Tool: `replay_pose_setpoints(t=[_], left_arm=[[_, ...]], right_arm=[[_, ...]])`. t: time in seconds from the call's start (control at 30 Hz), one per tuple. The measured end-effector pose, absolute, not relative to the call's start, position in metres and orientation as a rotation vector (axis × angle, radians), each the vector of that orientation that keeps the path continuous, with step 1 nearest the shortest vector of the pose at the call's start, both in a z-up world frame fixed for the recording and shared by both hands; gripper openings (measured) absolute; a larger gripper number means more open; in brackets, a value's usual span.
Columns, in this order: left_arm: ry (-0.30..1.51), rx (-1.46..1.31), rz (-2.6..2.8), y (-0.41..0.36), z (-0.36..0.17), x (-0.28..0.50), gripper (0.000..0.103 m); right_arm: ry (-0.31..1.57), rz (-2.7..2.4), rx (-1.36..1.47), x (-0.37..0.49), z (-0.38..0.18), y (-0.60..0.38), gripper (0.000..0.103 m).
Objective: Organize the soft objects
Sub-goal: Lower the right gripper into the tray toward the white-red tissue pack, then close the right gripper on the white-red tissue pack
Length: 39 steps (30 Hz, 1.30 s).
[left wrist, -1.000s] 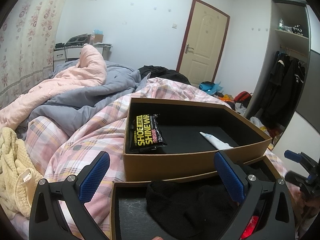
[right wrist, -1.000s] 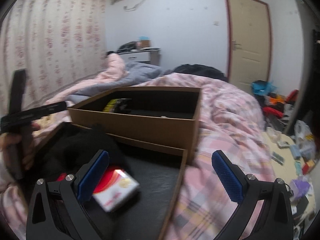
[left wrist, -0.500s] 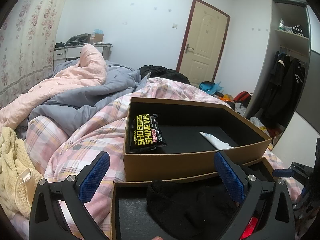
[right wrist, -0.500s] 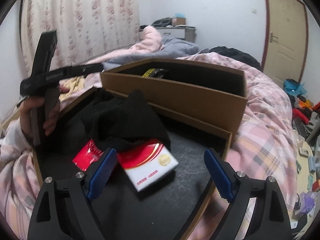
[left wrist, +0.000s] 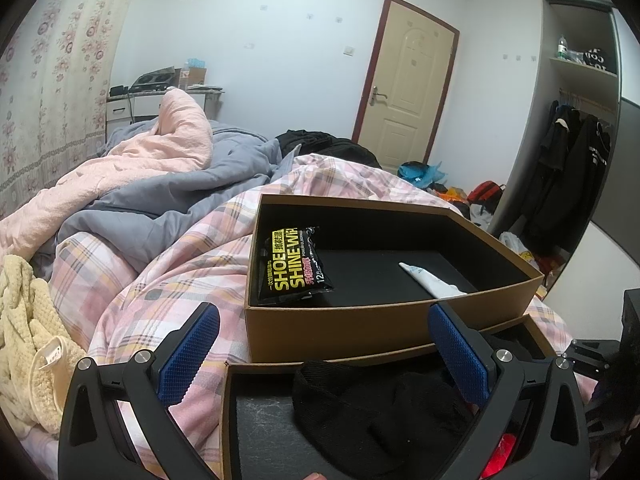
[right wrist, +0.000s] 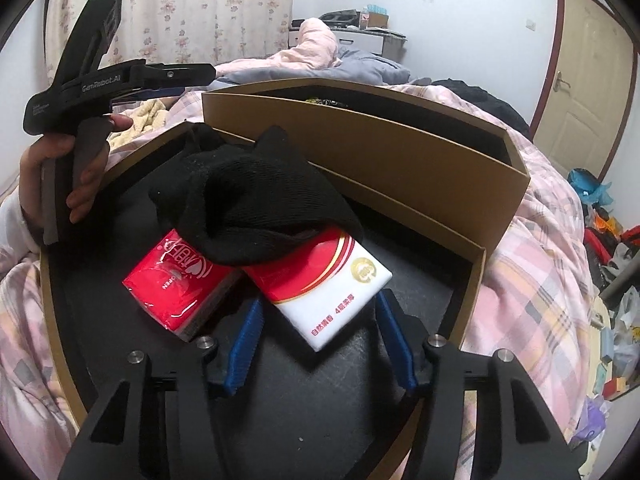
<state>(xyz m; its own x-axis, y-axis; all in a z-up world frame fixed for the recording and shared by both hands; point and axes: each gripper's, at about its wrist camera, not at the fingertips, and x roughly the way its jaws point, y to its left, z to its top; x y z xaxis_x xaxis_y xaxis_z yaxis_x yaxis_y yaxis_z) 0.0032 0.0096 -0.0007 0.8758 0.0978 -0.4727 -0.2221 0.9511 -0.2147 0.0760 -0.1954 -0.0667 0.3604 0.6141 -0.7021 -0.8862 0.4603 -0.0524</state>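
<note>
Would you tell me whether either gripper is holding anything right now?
Nothing is held. The right gripper is open, straddling the white tissue pack's near end; the left gripper is open and empty.

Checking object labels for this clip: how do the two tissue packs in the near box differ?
The all-red tissue pack lies left, outside the right tongs; the red-and-white tissue pack lies between their open fingers, not yet pinched. The first is solid red, the second mostly white with a gold emblem. Both sit in the near box, partly under the black sock.

bed [left wrist: 168, 280] | plaid cover (pink) | on it: two cardboard boxes [left wrist: 360, 320], cream blanket [left wrist: 28, 320]
</note>
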Motion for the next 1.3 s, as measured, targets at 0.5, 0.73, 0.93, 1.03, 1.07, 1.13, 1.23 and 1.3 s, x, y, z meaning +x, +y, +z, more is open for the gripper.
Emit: replay_pose_setpoints(t=[0.5, 0.73, 0.93, 1.03, 1.07, 1.13, 1.23, 1.3], left_arm=[[0.472, -0.260, 0.175, 0.009, -0.001, 0.002, 0.103], [0.472, -0.259, 0.175, 0.010, -0.002, 0.002, 0.103], [0.473, -0.258, 0.175, 0.009, -0.002, 0.003, 0.103], [0.473, -0.257, 0.175, 0.009, -0.001, 0.003, 0.103], [0.473, -0.257, 0.175, 0.009, -0.001, 0.003, 0.103], [0.474, -0.257, 0.176, 0.009, -0.002, 0.003, 0.103], [0.474, -0.256, 0.175, 0.009, -0.002, 0.002, 0.103], [0.473, -0.254, 0.176, 0.009, -0.001, 0.003, 0.103]], right_arm=[[0.616, 1.019, -0.397, 0.075, -0.055, -0.205, 0.038], [0.589, 1.096, -0.325, 0.073, -0.041, -0.214, 0.030], [0.631, 1.259, -0.451, 0.051, -0.049, -0.206, 0.030], [0.627, 1.227, -0.514, 0.044, -0.052, -0.197, 0.030], [0.614, 1.197, -0.529, 0.043, -0.053, -0.195, 0.031], [0.599, 1.161, -0.555, 0.043, -0.054, -0.191, 0.037], [0.576, 1.120, -0.594, 0.043, -0.055, -0.189, 0.074], [0.574, 1.116, -0.608, 0.047, -0.053, -0.188, 0.079]])
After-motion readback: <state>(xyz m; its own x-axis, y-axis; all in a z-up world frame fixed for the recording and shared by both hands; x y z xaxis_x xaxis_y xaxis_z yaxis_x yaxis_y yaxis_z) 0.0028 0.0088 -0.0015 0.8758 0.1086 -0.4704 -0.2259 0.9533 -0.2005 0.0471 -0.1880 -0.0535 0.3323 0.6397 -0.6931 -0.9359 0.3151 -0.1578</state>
